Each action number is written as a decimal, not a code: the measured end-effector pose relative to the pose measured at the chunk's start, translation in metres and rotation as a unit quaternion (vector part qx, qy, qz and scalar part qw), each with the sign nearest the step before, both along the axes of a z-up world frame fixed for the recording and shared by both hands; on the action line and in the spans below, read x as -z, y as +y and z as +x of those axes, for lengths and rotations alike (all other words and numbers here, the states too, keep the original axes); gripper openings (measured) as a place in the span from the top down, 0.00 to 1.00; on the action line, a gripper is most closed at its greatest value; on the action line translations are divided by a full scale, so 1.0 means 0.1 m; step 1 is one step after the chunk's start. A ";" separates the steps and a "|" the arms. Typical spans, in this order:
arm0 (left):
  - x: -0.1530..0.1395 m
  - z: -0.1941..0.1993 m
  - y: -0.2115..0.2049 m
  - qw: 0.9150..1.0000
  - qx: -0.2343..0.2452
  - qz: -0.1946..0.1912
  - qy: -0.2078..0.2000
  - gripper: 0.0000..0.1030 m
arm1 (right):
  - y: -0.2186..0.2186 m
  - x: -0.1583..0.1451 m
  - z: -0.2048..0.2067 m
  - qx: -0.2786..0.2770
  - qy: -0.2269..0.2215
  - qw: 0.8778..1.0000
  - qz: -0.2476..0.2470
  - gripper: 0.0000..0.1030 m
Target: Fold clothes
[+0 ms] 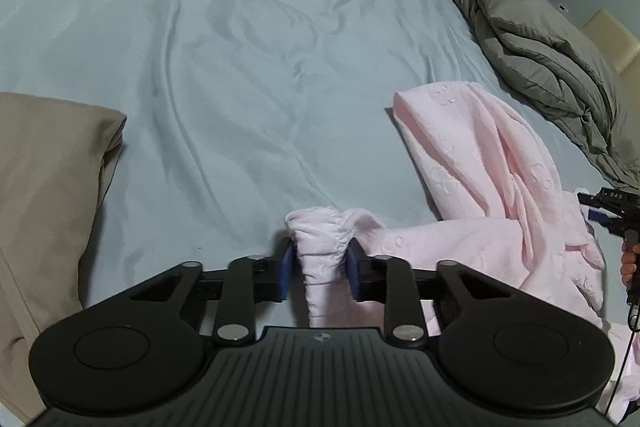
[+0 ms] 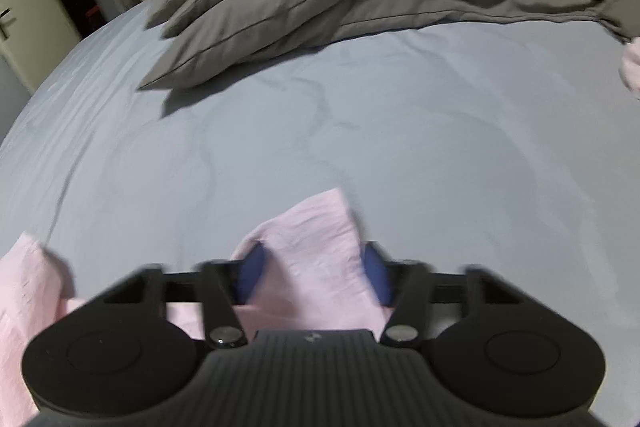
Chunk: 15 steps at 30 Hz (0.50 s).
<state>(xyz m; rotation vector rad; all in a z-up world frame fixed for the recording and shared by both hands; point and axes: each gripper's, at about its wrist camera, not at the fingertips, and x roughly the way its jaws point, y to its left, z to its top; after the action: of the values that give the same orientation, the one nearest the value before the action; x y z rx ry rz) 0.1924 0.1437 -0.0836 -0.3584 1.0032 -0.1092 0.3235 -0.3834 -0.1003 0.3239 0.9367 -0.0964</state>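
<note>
Light blue bedsheet (image 1: 224,59) wrinkled; grey folded duvet (image 1: 532,39) far right; beige pillow (image 1: 44,163) near left.

You have one pink garment (image 1: 492,187) on the light blue bedsheet (image 1: 224,67), pale and soft, with a raised embossed pattern (small flower-like shapes, hard to make out). It is not flat: part rises off the bedsheet in a draped, hood-like fold, and the rest trails in loose wrinkles. One bunched, gathered edge (image 1: 322,247) is lifted above the bedsheet. In the right wrist view another part of it (image 2: 316,251) stands up as a creased peak over the bedsheet.
</note>
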 end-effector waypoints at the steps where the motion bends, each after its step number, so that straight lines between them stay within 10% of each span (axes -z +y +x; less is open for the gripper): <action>1: -0.02 -0.01 -0.02 1.000 0.002 -0.001 -0.004 0.82 | 0.03 -0.01 0.01 -0.010 0.002 1.000 0.004 0.97; 15: -0.72 -0.17 0.21 0.996 -0.047 -0.012 -0.072 0.83 | -0.47 -1.21 -0.55 0.086 -0.113 0.988 -0.067 0.98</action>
<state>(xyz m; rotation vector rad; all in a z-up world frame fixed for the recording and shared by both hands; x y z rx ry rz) 0.1758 0.1647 -0.0115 -0.4135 0.8415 -0.0604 0.2682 -0.4307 0.0209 0.2845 0.6728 -0.2734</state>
